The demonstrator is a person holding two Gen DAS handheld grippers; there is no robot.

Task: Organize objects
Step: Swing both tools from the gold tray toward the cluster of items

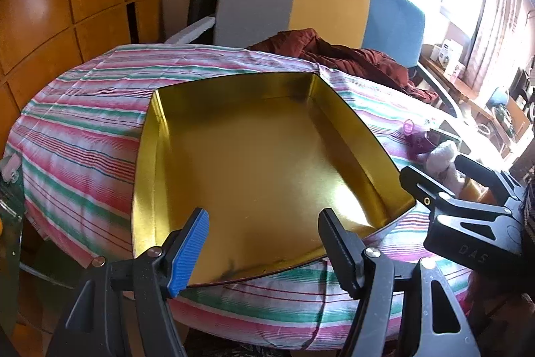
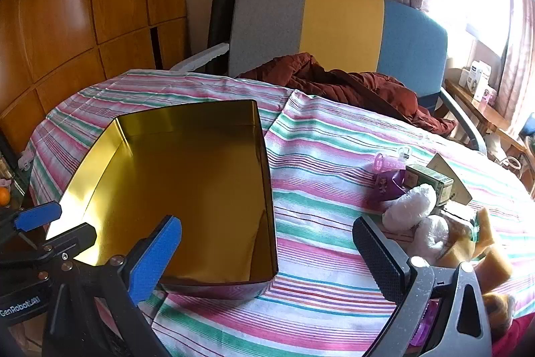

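Observation:
An open gold tin box (image 1: 254, 156) lies empty on the striped tablecloth (image 1: 83, 129). My left gripper (image 1: 264, 253) hangs open over the tin's near edge, with nothing between its fingers. In the right wrist view the tin (image 2: 187, 176) sits to the left, and my right gripper (image 2: 267, 260) stands wide open above the cloth beside it, holding nothing. Just right of it lies a pile: a purple packet (image 2: 388, 186), a small green-and-white box (image 2: 428, 179), white wrapped bundles (image 2: 411, 206) and a tan plush toy (image 2: 488, 246). My left gripper (image 2: 57, 228) shows at the tin's left.
A chair (image 2: 341, 25) with a grey, yellow and blue back stands behind the table, a maroon cloth (image 2: 334, 79) heaped on it. Wooden cabinets (image 2: 67, 22) fill the left. A side shelf (image 2: 481, 109) with boxes runs under the bright window on the right.

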